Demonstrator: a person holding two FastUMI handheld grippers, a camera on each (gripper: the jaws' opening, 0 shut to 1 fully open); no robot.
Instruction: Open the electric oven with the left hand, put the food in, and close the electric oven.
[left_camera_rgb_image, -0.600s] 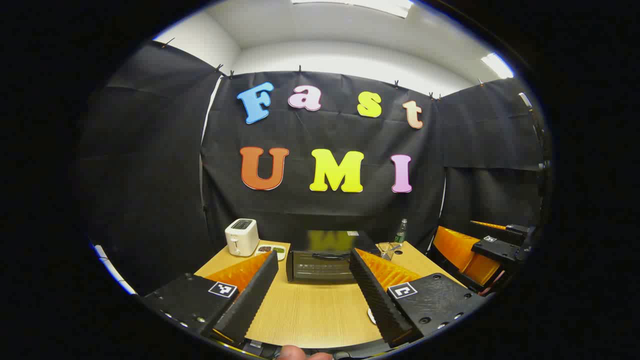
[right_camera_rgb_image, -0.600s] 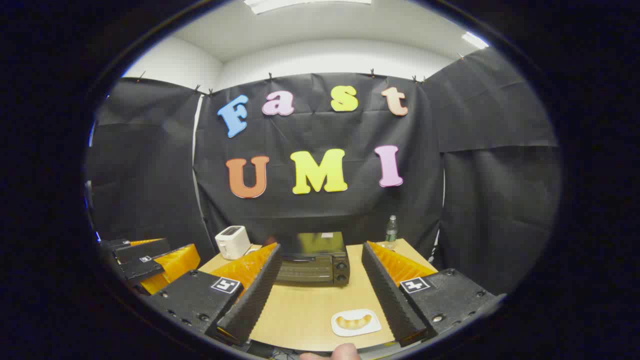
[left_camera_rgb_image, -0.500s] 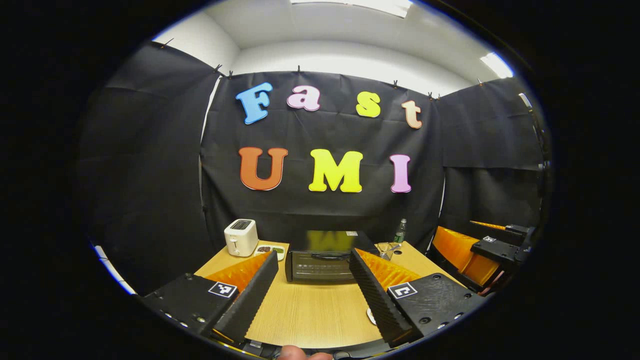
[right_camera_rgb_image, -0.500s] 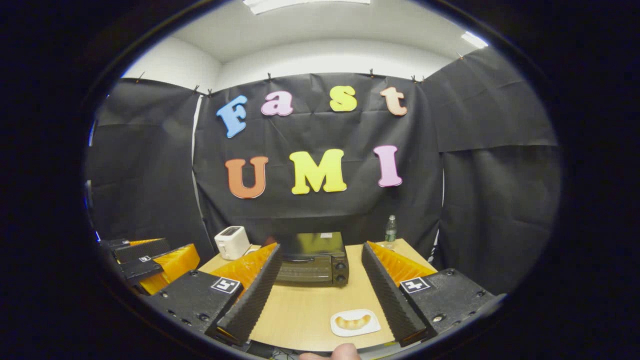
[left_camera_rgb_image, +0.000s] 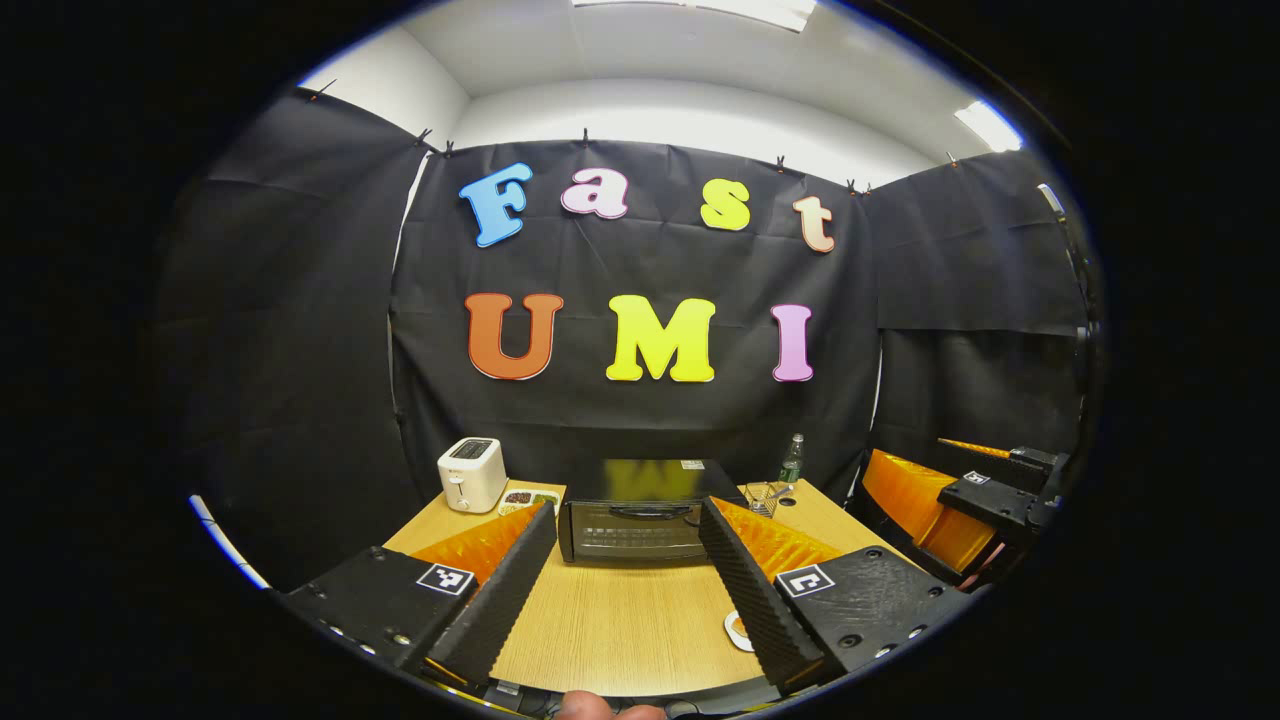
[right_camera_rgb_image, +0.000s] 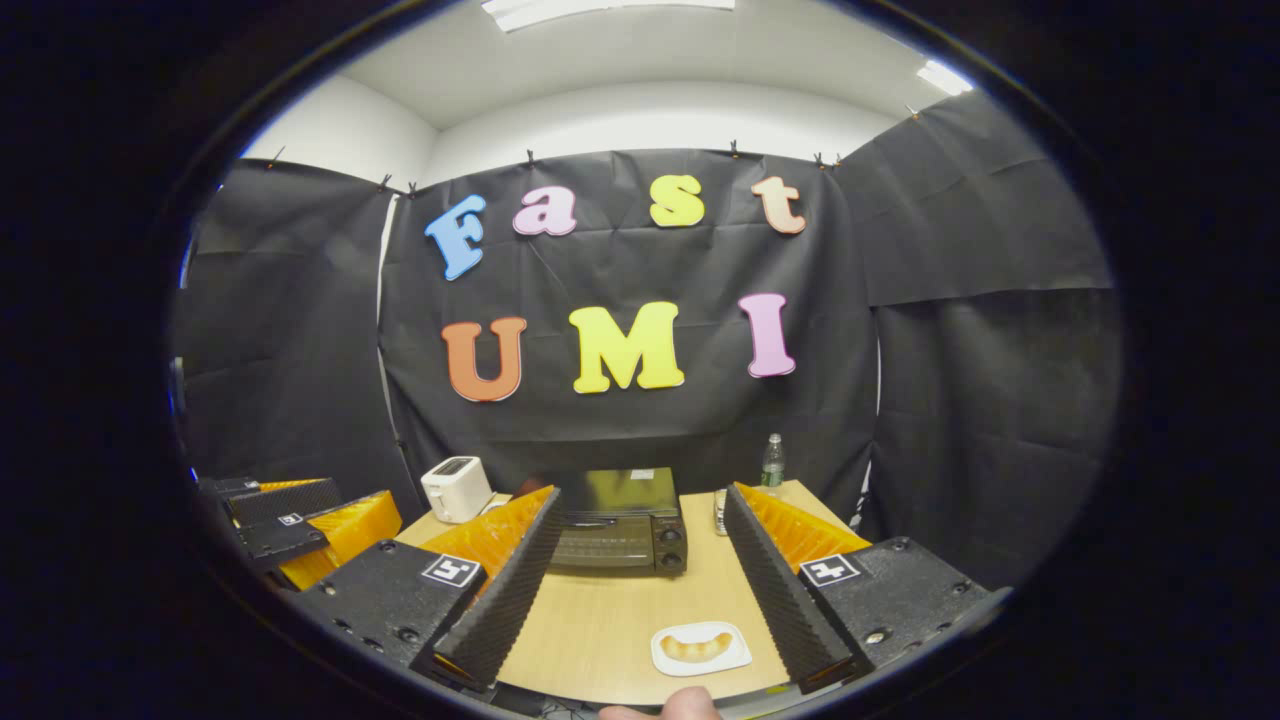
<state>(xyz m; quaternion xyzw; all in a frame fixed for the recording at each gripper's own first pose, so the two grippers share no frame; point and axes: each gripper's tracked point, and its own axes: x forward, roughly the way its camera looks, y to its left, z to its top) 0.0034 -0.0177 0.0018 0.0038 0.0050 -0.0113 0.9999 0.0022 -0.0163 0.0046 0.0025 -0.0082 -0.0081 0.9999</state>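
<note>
Oven (left_camera_rgb_image: 633, 518): black, door shut, at the back middle of the counter (left_camera_rgb_image: 620, 630), front and handle facing the person so the door can be pulled from where the tools are held.

Food (right_camera_rgb_image: 697, 645): a pale curved piece on a small white plate (right_camera_rgb_image: 735, 655), at the near edge of the counter in front of the right tool, well apart from the oven; likely set there for a short carry.

Left tool (left_camera_rgb_image: 622, 590): fingers spread, holding nothing, aimed square at the oven door, near edge of the counter; judged ready for the opening step, not yet begun.

Right tool (right_camera_rgb_image: 636, 592): fingers spread, empty, hovering just above the plate; judged waiting on the door.

Toaster (left_camera_rgb_image: 470, 474): white, back left. Small dish (left_camera_rgb_image: 530, 497) beside it. Bottle (left_camera_rgb_image: 792, 460) and wire holder (left_camera_rgb_image: 765, 495): back right, off the path.
</note>
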